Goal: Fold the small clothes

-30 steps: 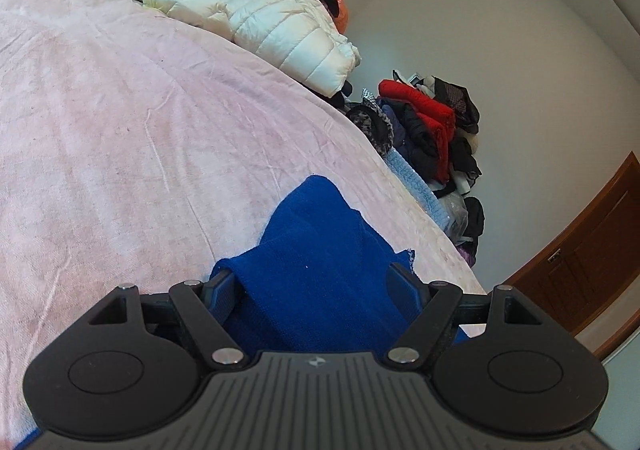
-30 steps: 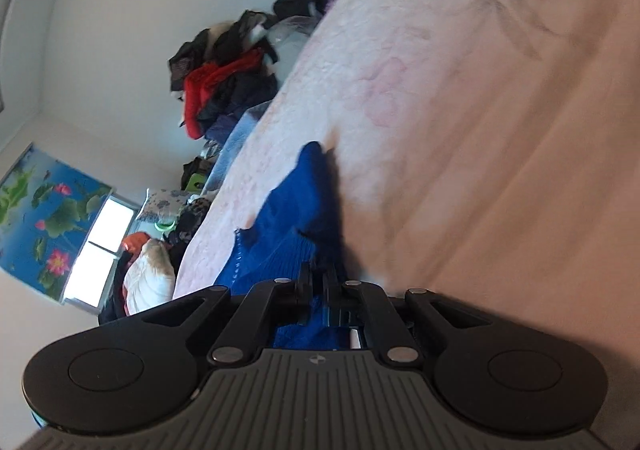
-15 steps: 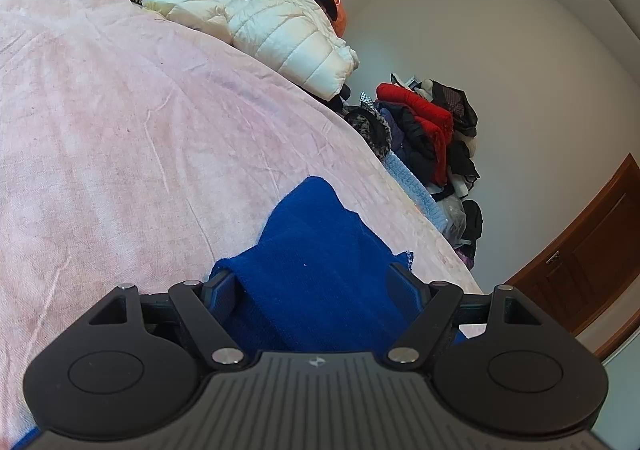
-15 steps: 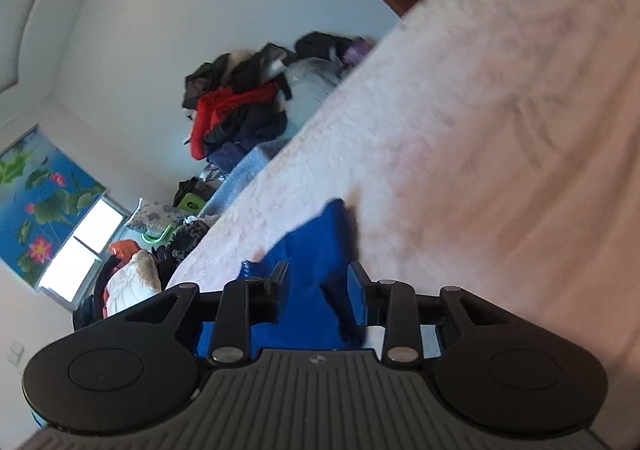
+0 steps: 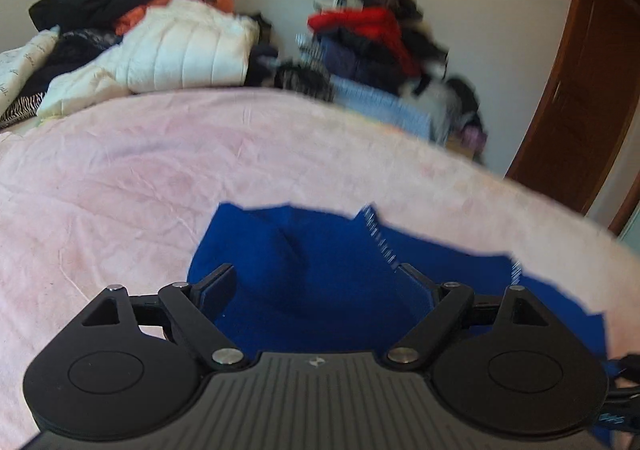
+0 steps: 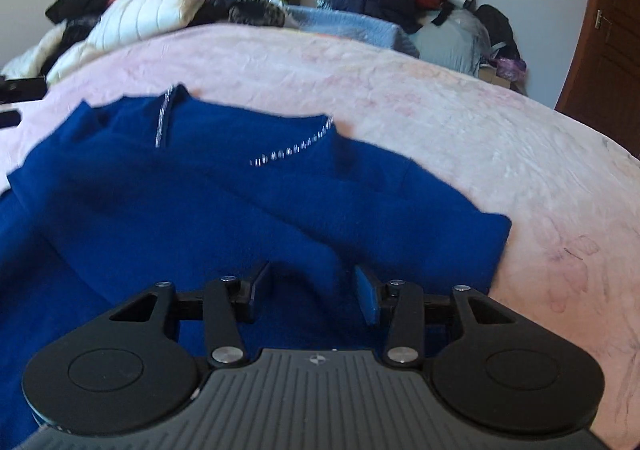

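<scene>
Blue sweater (image 6: 248,210) flat on pink bedspread (image 6: 440,98); L gripper (image 5: 316,282) & R gripper (image 6: 314,290) fingers both spread apart, empty.

Blue sweater (image 6: 224,202) spread on pink bedspread (image 6: 460,122), right tongs (image 6: 314,290) parted just above it.

Ahead of our left gripper, the clothes pile (image 5: 376,38) against the far wall is smeared by blur. The blue garment (image 6: 224,210) runs out past the left edge beside our right gripper, and its near part is hidden beneath the gripper body.
</scene>
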`<state>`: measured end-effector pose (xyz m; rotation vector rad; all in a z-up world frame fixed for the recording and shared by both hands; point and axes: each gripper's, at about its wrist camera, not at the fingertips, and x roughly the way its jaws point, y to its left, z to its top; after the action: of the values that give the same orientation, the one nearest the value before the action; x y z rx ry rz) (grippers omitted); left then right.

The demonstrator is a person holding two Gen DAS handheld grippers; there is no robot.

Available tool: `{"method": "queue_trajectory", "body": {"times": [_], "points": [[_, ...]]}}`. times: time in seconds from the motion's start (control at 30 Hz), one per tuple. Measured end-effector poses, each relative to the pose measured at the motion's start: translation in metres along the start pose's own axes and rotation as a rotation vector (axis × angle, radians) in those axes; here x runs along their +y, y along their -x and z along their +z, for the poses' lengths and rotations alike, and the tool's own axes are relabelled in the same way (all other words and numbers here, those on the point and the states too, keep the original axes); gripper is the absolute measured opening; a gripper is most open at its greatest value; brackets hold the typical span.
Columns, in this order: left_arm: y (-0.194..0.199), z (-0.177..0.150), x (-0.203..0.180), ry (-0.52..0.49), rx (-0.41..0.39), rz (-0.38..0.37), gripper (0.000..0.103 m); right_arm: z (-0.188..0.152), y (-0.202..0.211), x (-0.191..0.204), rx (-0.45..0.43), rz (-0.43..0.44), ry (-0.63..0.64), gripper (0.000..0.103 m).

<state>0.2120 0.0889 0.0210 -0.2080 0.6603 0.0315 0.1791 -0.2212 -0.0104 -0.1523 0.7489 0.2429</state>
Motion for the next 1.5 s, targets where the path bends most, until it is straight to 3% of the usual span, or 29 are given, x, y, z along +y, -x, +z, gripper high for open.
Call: {"method": "queue_trajectory", "body": {"times": [0.1,0.23,0.33,0.4,0.47,0.57,0.63,0.73,0.8,0.9,1.0,1.13,1.23,1.33,1.5], "points": [[-0.041,-0.003,0.007,-0.041,0.109,0.065,0.087,-0.013,0.005,-0.016,-0.016,0.021,-0.070,0.062],[-0.055,-0.007,0.010,-0.141,0.111,0.066,0.103,-0.025,0.009,-0.021,-0.029,0.019,-0.047,0.070],[-0.063,-0.003,0.010,-0.156,0.102,0.088,0.103,-0.023,0.008,-0.022,-0.031,0.023,-0.047,0.075],[-0.060,0.002,0.009,-0.153,0.121,0.095,0.103,-0.018,0.006,-0.022,-0.015,0.024,-0.056,0.077],[-0.042,0.006,0.012,-0.105,0.094,0.102,0.103,-0.012,0.011,-0.023,-0.001,0.019,-0.074,0.072],[-0.005,0.001,0.011,-0.091,0.020,0.031,0.103,-0.013,0.036,-0.026,-0.077,0.056,-0.152,0.076],[-0.002,-0.007,0.003,-0.135,0.058,0.009,0.103,-0.014,0.039,-0.024,-0.078,0.106,-0.165,0.085],[-0.025,-0.027,-0.002,-0.200,0.133,0.062,0.103,-0.025,0.019,-0.021,-0.019,0.049,-0.137,0.085],[-0.016,-0.027,0.005,-0.149,0.098,0.093,0.103,-0.027,0.025,-0.024,-0.040,0.025,-0.140,0.080],[0.029,-0.027,0.022,-0.023,0.010,0.112,0.103,-0.027,0.058,-0.030,-0.055,-0.007,-0.197,0.082],[0.086,-0.044,0.044,0.087,-0.037,0.020,0.103,-0.049,0.106,-0.036,-0.103,0.081,-0.223,0.086],[0.148,-0.084,0.072,0.189,-0.048,-0.072,0.103,-0.087,0.147,-0.039,-0.069,0.214,-0.324,0.086],[0.181,-0.119,0.100,0.334,-0.020,-0.076,0.103,-0.121,0.164,-0.046,-0.006,0.323,-0.498,0.085],[0.193,-0.149,0.124,0.440,0.081,-0.097,0.103,-0.150,0.174,-0.051,0.047,0.380,-0.636,0.084],[0.212,-0.174,0.136,0.421,0.168,-0.179,0.103,-0.186,0.181,-0.047,0.131,0.428,-0.729,0.084]]}}
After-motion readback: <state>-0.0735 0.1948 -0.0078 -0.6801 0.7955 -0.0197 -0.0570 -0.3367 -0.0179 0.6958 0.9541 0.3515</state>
